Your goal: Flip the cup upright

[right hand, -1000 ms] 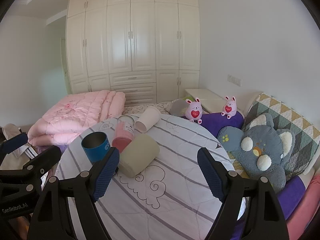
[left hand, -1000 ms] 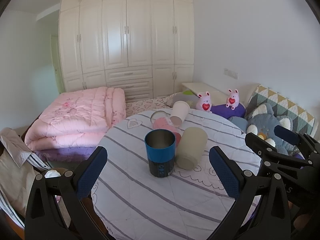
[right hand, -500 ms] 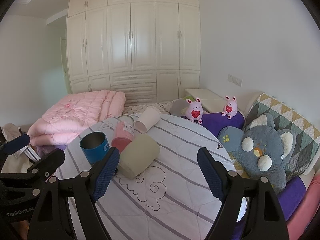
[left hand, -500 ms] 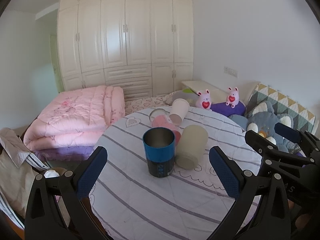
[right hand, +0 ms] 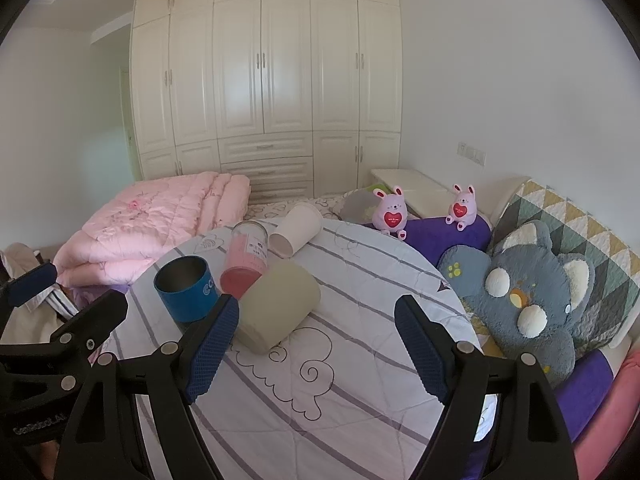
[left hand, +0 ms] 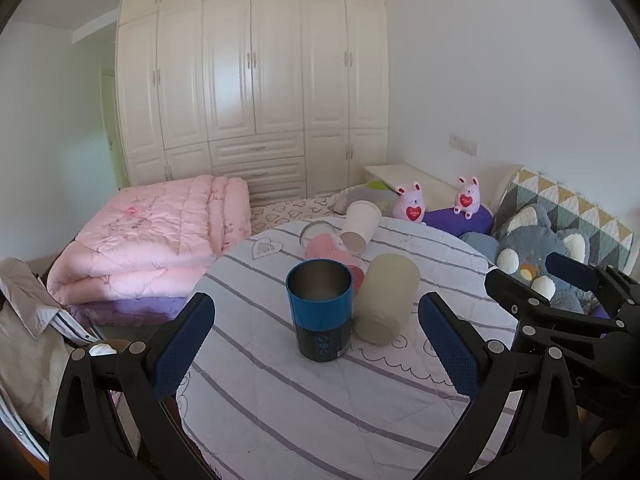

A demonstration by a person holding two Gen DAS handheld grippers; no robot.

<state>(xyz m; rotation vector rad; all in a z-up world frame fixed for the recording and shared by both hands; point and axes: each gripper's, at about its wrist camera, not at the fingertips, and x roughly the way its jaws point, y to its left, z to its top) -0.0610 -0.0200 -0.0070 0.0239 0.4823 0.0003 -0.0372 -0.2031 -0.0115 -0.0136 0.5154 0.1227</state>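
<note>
A blue steel cup point(left hand: 321, 314) stands upright on the round striped table point(left hand: 320, 392); it also shows in the right wrist view point(right hand: 187, 293). Beside it lie a beige cup point(left hand: 385, 298) point(right hand: 278, 306), a pink glass jar point(left hand: 329, 249) point(right hand: 246, 259) and a white paper cup point(left hand: 360, 224) point(right hand: 297, 229), all on their sides. My left gripper point(left hand: 316, 344) is open and empty, in front of the blue cup and apart from it. My right gripper point(right hand: 316, 344) is open and empty, in front of the beige cup.
A folded pink quilt point(left hand: 156, 236) lies on the bed left of the table. A grey plush toy point(right hand: 532, 300), two pink bunny toys point(right hand: 390, 212) and cushions sit to the right. White wardrobes point(left hand: 252, 80) fill the back wall.
Both grippers have drifted slightly back from the cups. The cups have not moved.
</note>
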